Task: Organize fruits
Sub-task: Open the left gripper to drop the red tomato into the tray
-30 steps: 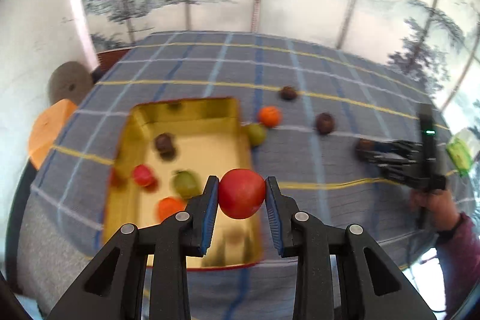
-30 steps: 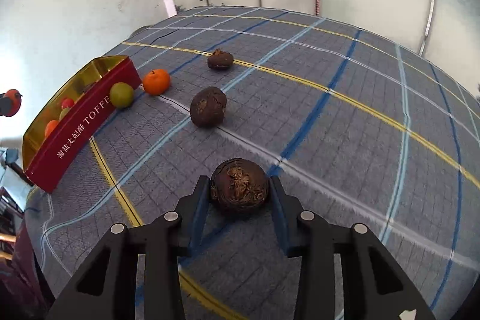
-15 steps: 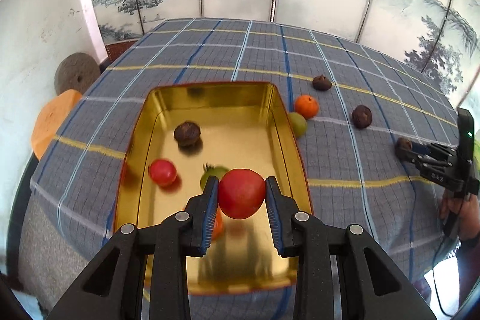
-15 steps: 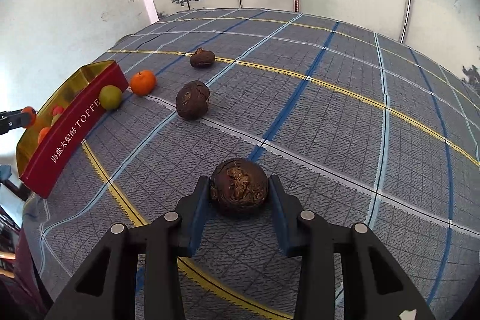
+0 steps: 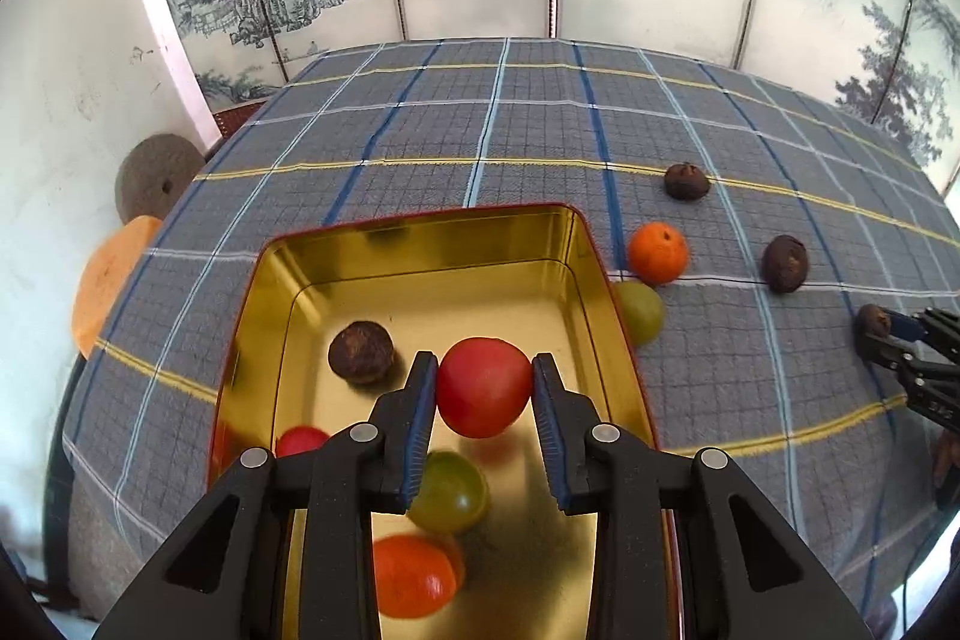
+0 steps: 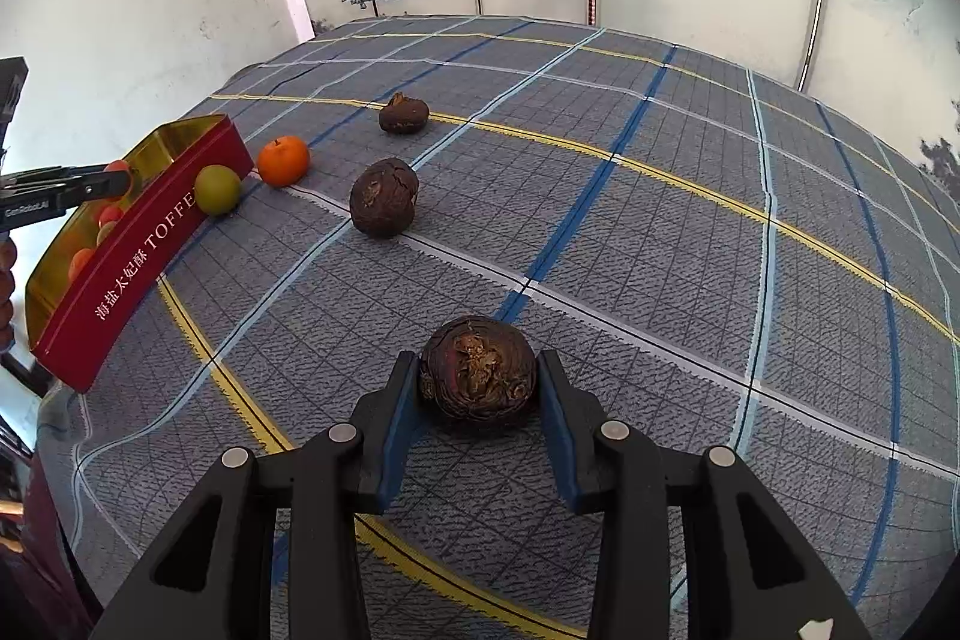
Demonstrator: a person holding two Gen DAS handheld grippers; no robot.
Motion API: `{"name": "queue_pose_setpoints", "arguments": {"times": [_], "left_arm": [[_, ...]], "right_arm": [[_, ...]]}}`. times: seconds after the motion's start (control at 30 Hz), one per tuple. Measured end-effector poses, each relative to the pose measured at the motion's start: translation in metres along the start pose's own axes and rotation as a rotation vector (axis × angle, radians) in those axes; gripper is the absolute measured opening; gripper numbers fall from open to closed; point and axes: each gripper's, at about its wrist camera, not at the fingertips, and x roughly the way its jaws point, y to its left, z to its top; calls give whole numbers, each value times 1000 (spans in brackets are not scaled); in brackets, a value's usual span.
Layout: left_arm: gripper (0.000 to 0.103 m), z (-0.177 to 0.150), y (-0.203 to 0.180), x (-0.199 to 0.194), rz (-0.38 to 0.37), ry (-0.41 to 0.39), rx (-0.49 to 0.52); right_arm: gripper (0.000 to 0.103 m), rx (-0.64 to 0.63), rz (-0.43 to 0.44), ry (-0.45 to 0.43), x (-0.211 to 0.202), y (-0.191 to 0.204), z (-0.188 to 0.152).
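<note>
Holding a red fruit [image 5: 483, 387] between its pads, the left hand-held gripper [image 5: 483, 391] is hanging over the gold tin [image 5: 420, 244], jaws narrow and pressing on both sides of the fruit.

Contents of the tin: one brown wrinkled fruit [image 5: 360, 352] at ten o'clock of the held fruit; one green fruit [image 5: 450, 490] and one orange fruit [image 5: 414, 574] toward six o'clock; one small red fruit [image 5: 300, 441] at eight o'clock, partly hidden by the gripper.

Outside the tin, on the checked cloth of the desk [image 5: 540, 124]: one green fruit [image 5: 639, 311] touching the tin's right wall; one orange [image 5: 657, 253] just beyond it; two dark fruits [image 5: 687, 181] [image 5: 785, 263] farther off toward two o'clock.

The right hand-held gripper [image 6: 477, 382] is resting low on the cloth, narrow, closed on a dark brown fruit [image 6: 477, 370].

Step in hand, as judged: placing the red fruit. The bare floor at twelve o'clock of the held fruit is looking like the better landing spot, since the green fruit is lying directly below. Lowering close to the floor before easing the pads apart should be keeping the round fruit from rolling or knocking its neighbours. The right-hand fruit is appearing next in line.
</note>
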Motion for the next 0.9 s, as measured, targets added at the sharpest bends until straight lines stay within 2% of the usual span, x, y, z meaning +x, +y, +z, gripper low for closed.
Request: {"name": "queue_pose_setpoints", "arguments": {"times": [0.33,0.43,0.5,0.57,0.73,0.8,0.9], "left_arm": [[34,11,1,12,-16,23,-16],[41,9,4,9,-33,21,-38],[53,6,10,1,-41,-2,-61],[59,4,17,-9,-45,-25,-79],[64,-12,33,-41,-34,-69,-126],[69,-28,40,-56,-21,-81,-157],[71,-49,47,-71,-30,-78,-201]], "right_arm": [[36,-2,-2,0,0,0,0],[36,2,3,0,0,-1,0],[36,5,6,-1,0,0,0],[36,5,4,0,1,0,0],[36,13,9,-10,-9,1,2],[36,13,20,-24,-16,6,4],[36,4,61,-54,-29,20,12]]}}
